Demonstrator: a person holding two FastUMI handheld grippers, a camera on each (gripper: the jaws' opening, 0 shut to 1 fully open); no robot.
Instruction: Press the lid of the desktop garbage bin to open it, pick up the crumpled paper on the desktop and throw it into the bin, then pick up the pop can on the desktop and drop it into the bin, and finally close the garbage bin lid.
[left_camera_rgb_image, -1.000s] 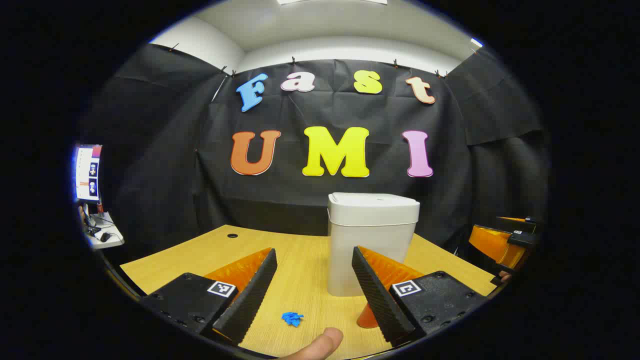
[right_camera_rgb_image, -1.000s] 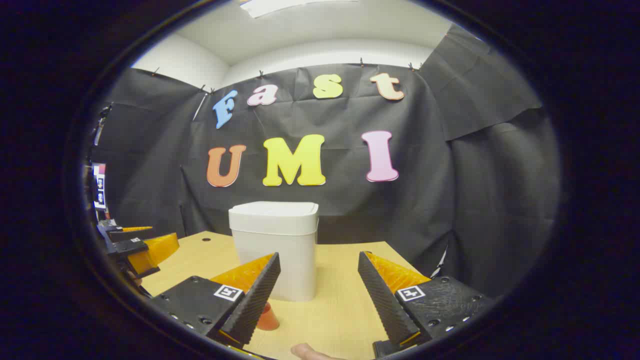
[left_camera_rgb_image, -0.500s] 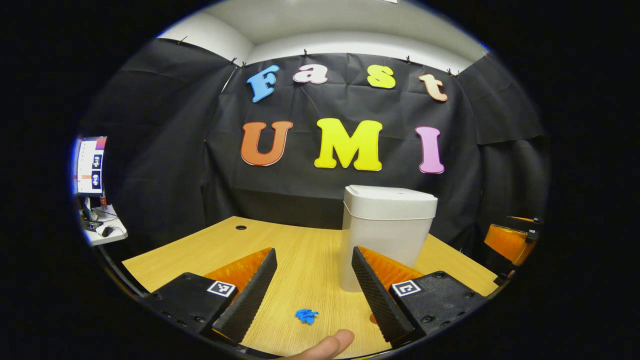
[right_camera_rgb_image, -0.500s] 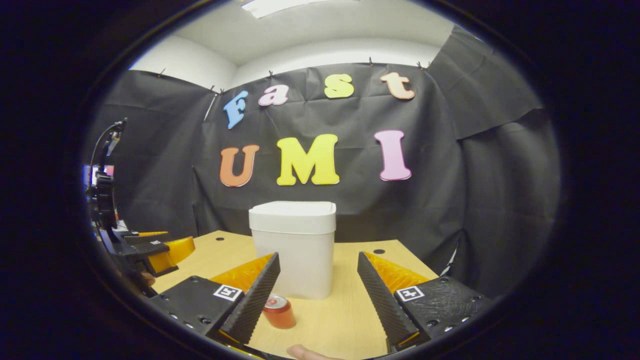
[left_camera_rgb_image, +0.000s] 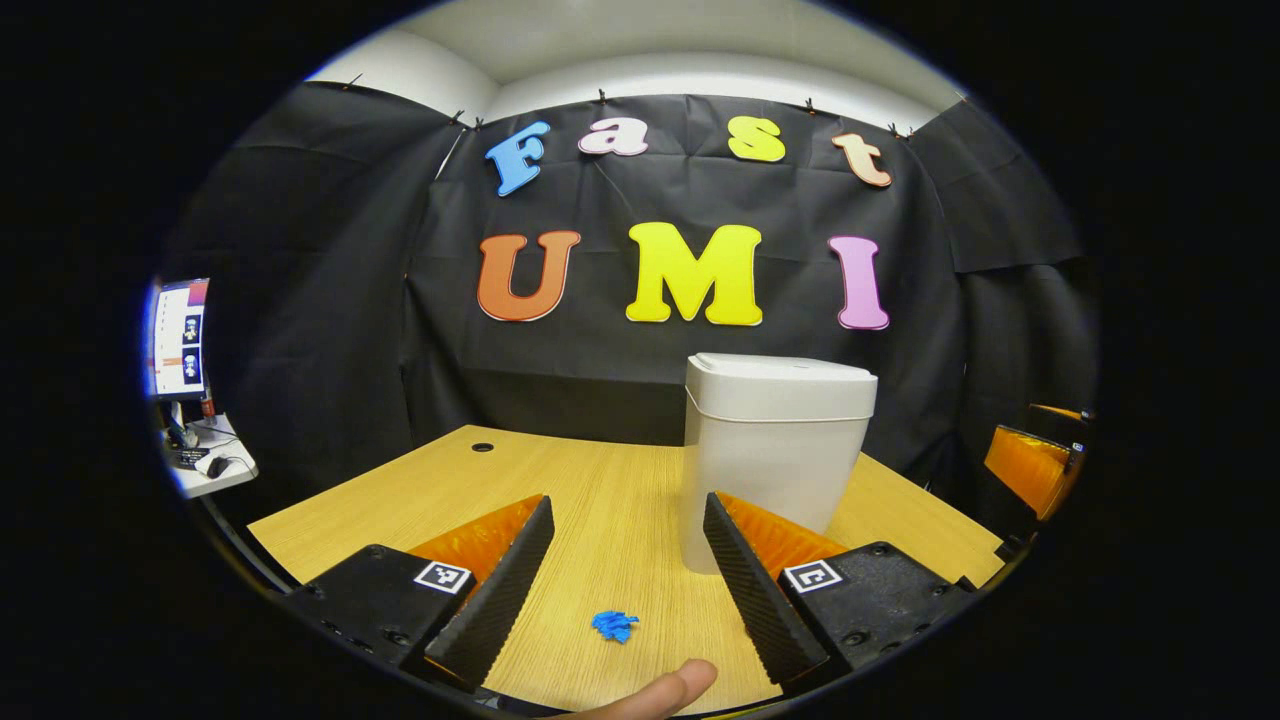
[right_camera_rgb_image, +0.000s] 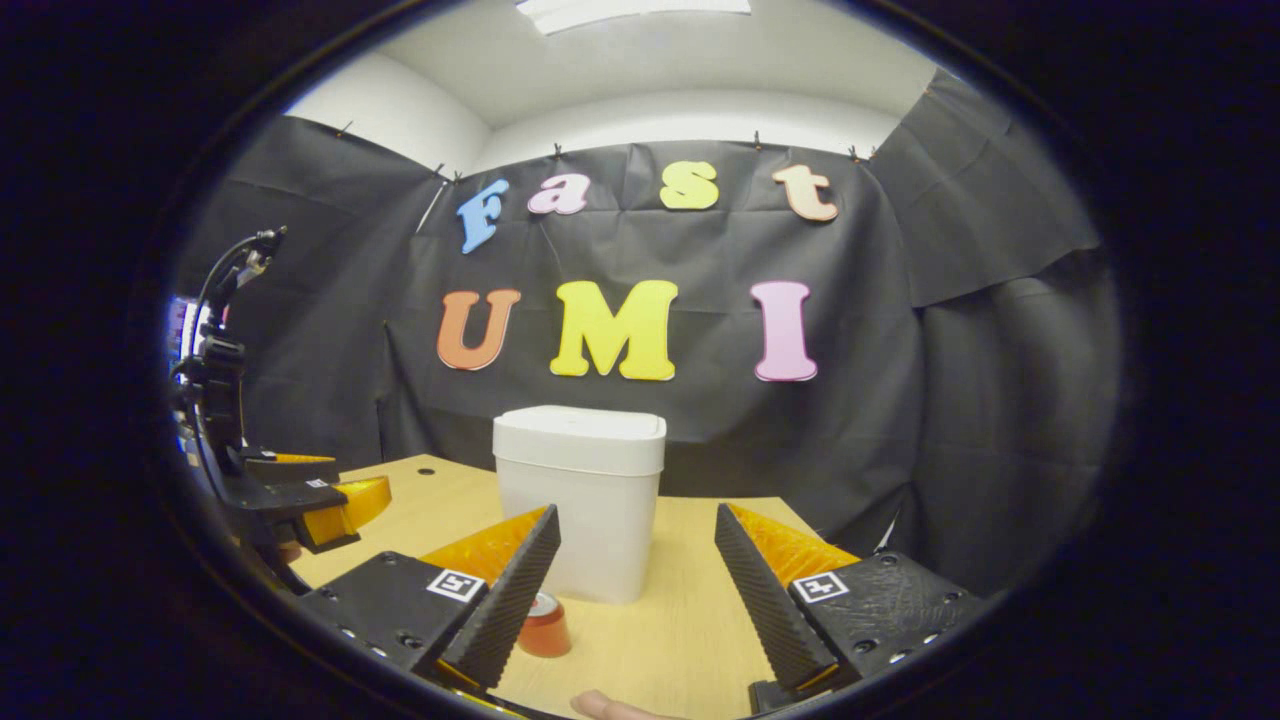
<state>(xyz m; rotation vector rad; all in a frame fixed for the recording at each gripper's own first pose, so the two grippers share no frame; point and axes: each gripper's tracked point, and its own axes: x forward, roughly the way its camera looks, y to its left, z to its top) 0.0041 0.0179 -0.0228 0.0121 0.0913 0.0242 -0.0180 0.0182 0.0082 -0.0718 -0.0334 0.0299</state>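
Worktop (left_camera_rgb_image: 600, 500) of light wood carries everything. Bin (left_camera_rgb_image: 775, 450), white, lid closed, stands toward the far edge, upright. Left gripper (left_camera_rgb_image: 625, 575) hangs over the near edge, fingers apart, holding nothing. Right gripper (right_camera_rgb_image: 635, 580) likewise has fingers spread wide, empty, above the near edge. Pop can (right_camera_rgb_image: 545, 625), red, stands upright near the bin's front, partly hidden behind the right gripper's finger. Crumpled paper (left_camera_rgb_image: 613, 626), blue, lies near the near edge, between the left gripper's fingers but untouched.
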